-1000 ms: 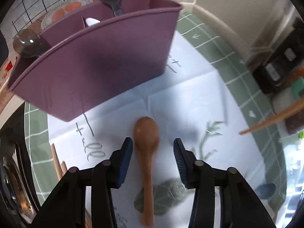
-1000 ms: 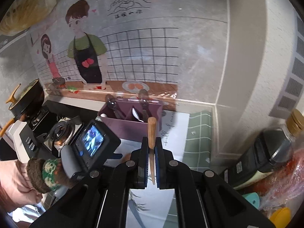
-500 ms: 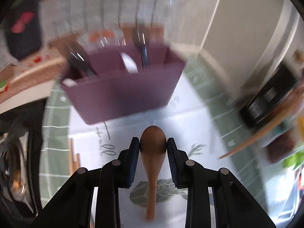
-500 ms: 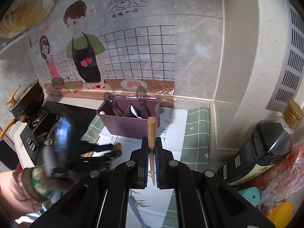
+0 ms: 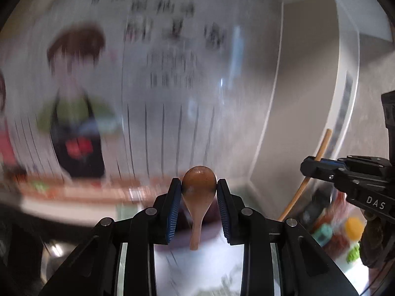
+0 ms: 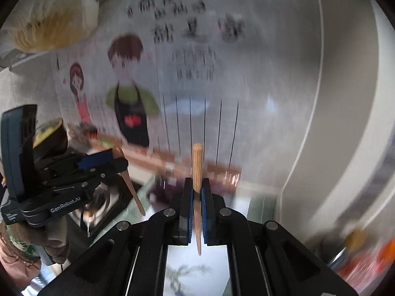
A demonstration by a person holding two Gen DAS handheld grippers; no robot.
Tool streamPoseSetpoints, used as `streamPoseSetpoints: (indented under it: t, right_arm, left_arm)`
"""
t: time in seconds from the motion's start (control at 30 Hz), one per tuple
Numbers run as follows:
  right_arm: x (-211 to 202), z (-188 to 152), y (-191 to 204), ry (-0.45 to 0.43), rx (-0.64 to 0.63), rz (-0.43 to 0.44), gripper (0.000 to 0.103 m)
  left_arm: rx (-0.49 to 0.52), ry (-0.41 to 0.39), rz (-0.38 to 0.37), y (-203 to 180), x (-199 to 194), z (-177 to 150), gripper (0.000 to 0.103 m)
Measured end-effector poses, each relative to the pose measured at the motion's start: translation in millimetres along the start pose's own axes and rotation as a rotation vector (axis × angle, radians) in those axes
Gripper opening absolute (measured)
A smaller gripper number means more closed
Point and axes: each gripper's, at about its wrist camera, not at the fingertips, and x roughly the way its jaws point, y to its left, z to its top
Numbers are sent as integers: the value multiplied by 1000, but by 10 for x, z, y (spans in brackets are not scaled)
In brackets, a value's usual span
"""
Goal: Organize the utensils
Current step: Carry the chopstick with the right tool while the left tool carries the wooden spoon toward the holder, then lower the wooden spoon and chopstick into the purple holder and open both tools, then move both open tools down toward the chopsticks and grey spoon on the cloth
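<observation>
A tiled kitchen wall with a cartoon poster (image 6: 128, 91) of two aproned figures fills the blurred background ahead of both my grippers, and the white printed mat (image 6: 197, 266) on the counter shows below my right fingers. My left gripper (image 5: 199, 192) is clamped on the bowl of a wooden spoon (image 5: 199, 185), the blue pads pressing its two sides; the handle hangs down and back towards me, so the spoon's long axis runs along the fingers with the bowl foremost. My right gripper (image 6: 197, 197) is closed tight on a wooden chopstick (image 6: 197, 162), which stands nearly upright between the pads, blunt end up and thin tip pointing down past the fingers.

What matters next is the purple utensil holder (image 5: 182, 227): I can only make out a dark purple blur low between my left fingers, below and ahead of the spoon. In the right view it is a smear (image 6: 160, 192) low and just left of my fingers. I judge the holder lies beneath and forward of both tools, slightly nearer my left gripper, so each utensil has to come down handle or tip first into a compartment; which compartment I cannot tell
</observation>
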Motion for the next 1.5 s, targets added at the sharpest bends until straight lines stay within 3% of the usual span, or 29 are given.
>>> streamPoseSetpoints:
  t: [0.17,0.33,0.57,0.83,0.87,1.0,1.13,1.2,1.3,1.43,1.5]
  right_arm:
    - [-13,568,22,-83,-17,-30,5]
    - [375,678,24,-50,-11,-35,6]
    - [1259,250,-17,94,9,-20,6]
    - [2206,-368,-138,339,51,31,6]
    - [2278,-423,-131,365,47,51,9]
    - [2333,-559,-106,386,11,45,43]
    - [2109,-503,-94,338,-8,34,51]
    - [1942,-471,-91,309,-13,19,62]
    - [1661,-506,-48,269,-39,-5,79]
    - [1305,-700,48,245,-82,-35,88]
    - [1157,-831,75,241,-91,-38,100]
  left_arm:
    - [26,-125,27,61,-115,585,31]
    - [-3,-110,18,227,180,658,31]
    - [-79,73,9,463,1065,152,31]
    - [-140,300,-11,643,1892,-506,32]
    - [-153,329,-17,673,1966,-577,32]
    - [-186,397,-22,738,2032,-728,39]
    - [-178,377,-13,757,1777,-667,43]
    - [-168,365,16,776,1550,-623,59]
    - [-149,354,57,827,1247,-596,60]
    - [-123,383,102,883,893,-689,62]
    - [-111,412,103,894,763,-815,63]
